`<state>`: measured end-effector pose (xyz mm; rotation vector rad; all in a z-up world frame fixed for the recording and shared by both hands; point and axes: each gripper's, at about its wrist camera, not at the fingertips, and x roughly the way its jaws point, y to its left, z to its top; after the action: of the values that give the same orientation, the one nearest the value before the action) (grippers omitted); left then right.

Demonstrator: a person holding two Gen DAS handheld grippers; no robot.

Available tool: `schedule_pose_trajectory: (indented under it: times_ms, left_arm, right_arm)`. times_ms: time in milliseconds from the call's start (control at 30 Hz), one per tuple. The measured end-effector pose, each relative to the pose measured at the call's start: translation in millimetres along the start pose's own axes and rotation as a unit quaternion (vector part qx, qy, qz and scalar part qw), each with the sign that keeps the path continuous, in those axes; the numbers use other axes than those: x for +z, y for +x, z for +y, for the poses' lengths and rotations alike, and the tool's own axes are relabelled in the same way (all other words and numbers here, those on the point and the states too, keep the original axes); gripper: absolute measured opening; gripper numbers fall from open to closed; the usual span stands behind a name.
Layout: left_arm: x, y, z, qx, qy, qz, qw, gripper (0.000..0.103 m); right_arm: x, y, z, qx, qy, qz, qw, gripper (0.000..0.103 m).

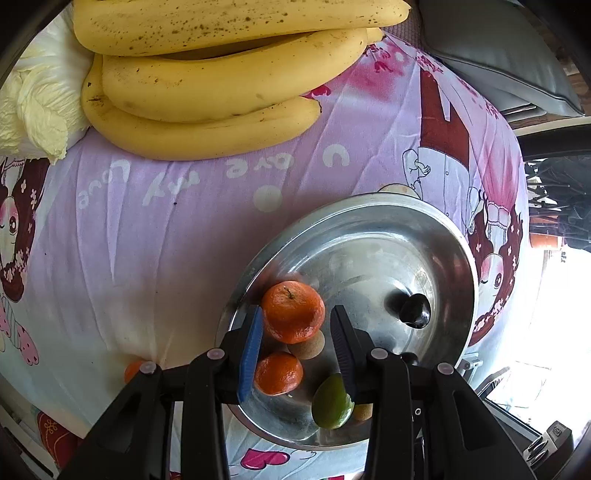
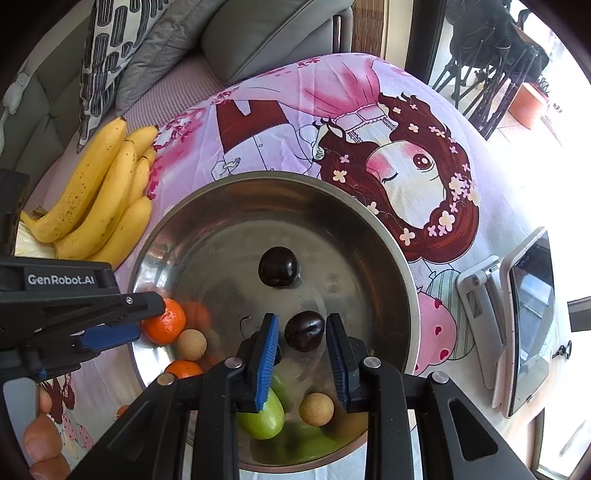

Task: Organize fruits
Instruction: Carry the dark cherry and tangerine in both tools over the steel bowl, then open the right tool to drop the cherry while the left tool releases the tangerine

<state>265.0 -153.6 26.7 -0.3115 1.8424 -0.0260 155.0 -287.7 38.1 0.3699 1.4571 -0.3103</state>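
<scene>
Left gripper (image 1: 295,325): blue-padded jaws straddle a mandarin orange (image 1: 293,311), stem end turned up toward the camera; the left pad lies against the peel, a sliver of gap shows at the right pad, so whether it is clamped cannot be told. The fruit sits over the near-left rim of the steel bowl (image 1: 436,221). Right gripper (image 2: 302,334): jaws apart, a dark cherry (image 2: 304,330) between them, clear space on either side of it; no pad presses it. Bowl contents, reckoned from the right gripper: second dark cherry (image 2: 277,266) beyond the fingertips, toward the bowl's centre; green oblong fruit (image 2: 263,417) under the left finger, long axis running from near-left to far-right; cork-coloured ball (image 2: 316,409) beneath, between the fingers; another cork-coloured ball (image 2: 191,344) off to the left, just beside the held mandarin; second mandarin (image 2: 183,368) near it, against the left wall. Outside the bowl: banana bunch (image 2: 99,199) far left on the cartoon-print cloth (image 2: 369,110), long axes running from near-left to far-right, tips pointing away; pale cabbage (image 1: 40,99) touching the bunch in the left wrist view; phone on a stand (image 2: 524,317) to the right; grey cushion (image 2: 273,33) beyond. The fingers (image 2: 42,435) of one of the person's hands show at the lower left edge.
</scene>
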Motion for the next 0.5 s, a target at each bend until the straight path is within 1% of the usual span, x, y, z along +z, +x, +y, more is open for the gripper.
schedule_pose_trajectory:
  times_ms: [33, 133, 267, 300, 333, 367, 433, 500]
  left_arm:
    - [-0.4, -1.8, -1.5, 0.001, 0.004, 0.000, 1.0000, 0.039]
    - [-0.5, -4.2, -7.9, 0.007, 0.011, 0.002, 0.9999, 0.039]
    - [-2.5, -13.0, -7.0, 0.006, 0.007, 0.007, 0.9999, 0.039]
    - [-3.1, -15.7, -4.6, 0.011, 0.004, 0.007, 0.9999, 0.040]
    - [-3.2, -17.3, -3.0, 0.018, 0.000, 0.008, 0.9998, 0.042]
    - [-3.9, -19.3, -0.5, 0.026, -0.001, 0.008, 0.9996, 0.046]
    - [-4.8, -22.5, 4.1, 0.032, -0.001, 0.009, 0.9994, 0.049]
    - [-5.0, -24.0, 8.2, 0.035, -0.005, 0.011, 0.9993, 0.057]
  right_arm:
    - [0.8, 0.2, 0.0, 0.001, 0.000, -0.001, 1.000, 0.038]
    - [-0.6, -1.9, 1.6, 0.005, 0.000, -0.004, 1.000, 0.038]
    - [-2.0, -4.5, 3.0, 0.009, 0.000, -0.006, 1.000, 0.039]
    - [-1.9, -4.8, 3.1, 0.011, 0.000, -0.005, 1.000, 0.044]
    - [-2.1, -4.9, 3.2, 0.013, 0.000, -0.005, 1.000, 0.049]
    - [-2.4, -4.8, 3.3, 0.016, 0.000, -0.003, 1.000, 0.052]
    - [-3.1, -4.1, 3.4, 0.026, 0.002, 0.000, 1.000, 0.062]
    - [-3.2, -3.3, 4.2, 0.029, 0.001, 0.004, 1.000, 0.063]
